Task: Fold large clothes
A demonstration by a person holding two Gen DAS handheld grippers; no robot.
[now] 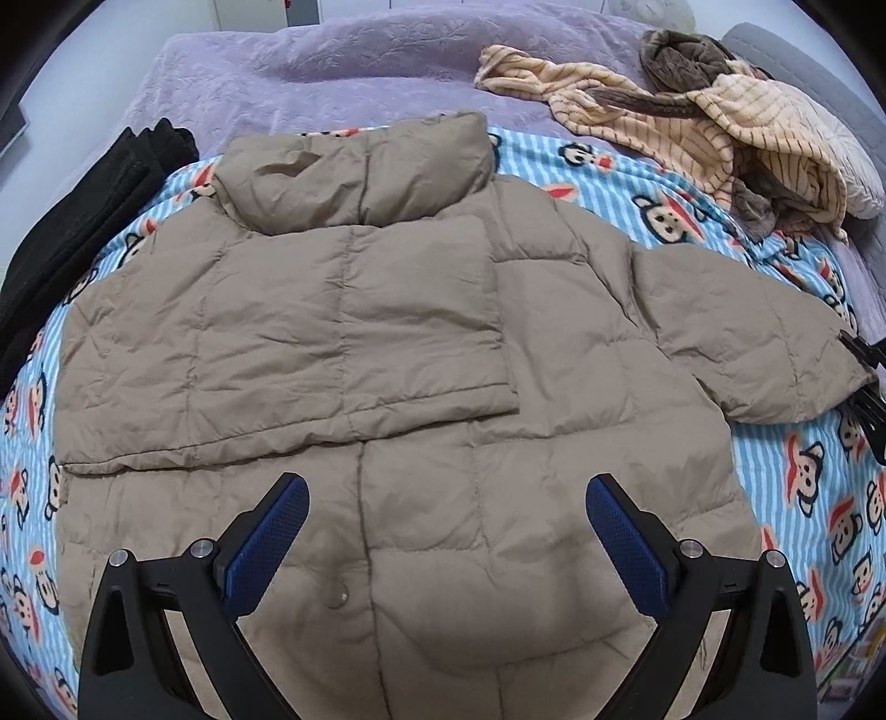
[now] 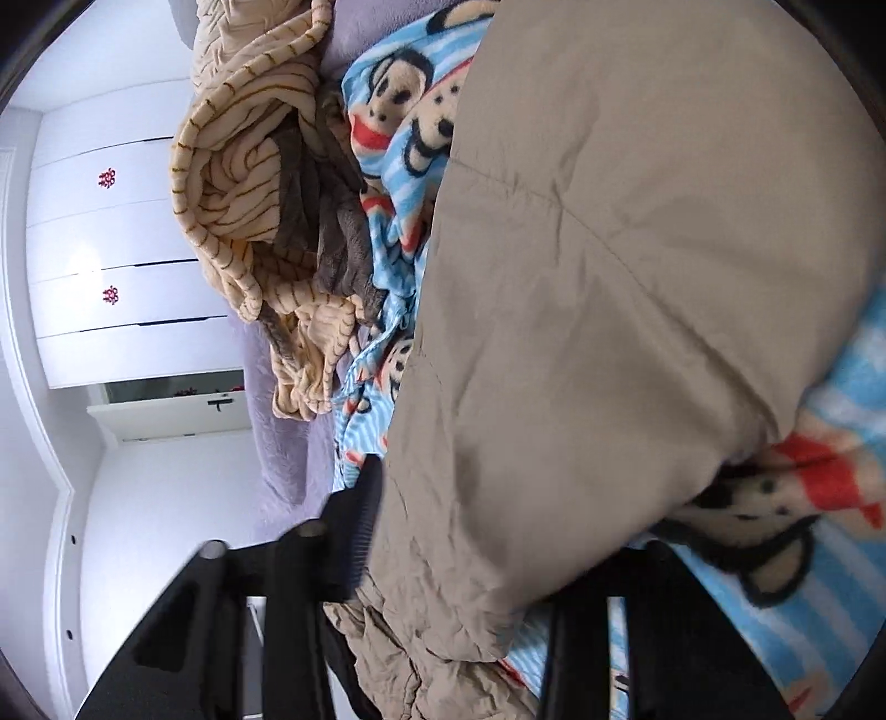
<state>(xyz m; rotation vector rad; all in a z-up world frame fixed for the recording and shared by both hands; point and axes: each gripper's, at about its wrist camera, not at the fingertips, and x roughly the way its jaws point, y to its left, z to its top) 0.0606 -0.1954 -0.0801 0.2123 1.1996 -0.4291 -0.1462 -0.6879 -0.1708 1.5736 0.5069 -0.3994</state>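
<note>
One beige quilted puffer jacket (image 1: pixel 387 343) lies spread flat on a blue-and-white striped fleece blanket printed with cartoon monkey faces (image 1: pixel 664 216), which covers part of a lilac embossed bedspread (image 1: pixel 332 61). One of its sleeves is folded across the chest; the other stretches out to the side. The left gripper (image 1: pixel 446 531) hovers over the jacket's lower hem, its two blue-padded fingers (image 1: pixel 266 548) spread wide with nothing between them. The right gripper (image 2: pixel 470 559) is clamped on the cuff of the outstretched sleeve (image 2: pixel 581 277), the bunched fabric filling its jaws.

One crumpled cream fleece garment with thin brown stripes (image 1: pixel 692 111) sits at the head of the bed, tangled with a grey-brown plush piece (image 1: pixel 686 50). Only the left wrist view shows the whole jacket and one folded black garment (image 1: pixel 83 221) at the blanket's edge. Only the right wrist view shows the white wardrobe doors (image 2: pixel 122 249) with two small red ornaments (image 2: pixel 106 178).
</note>
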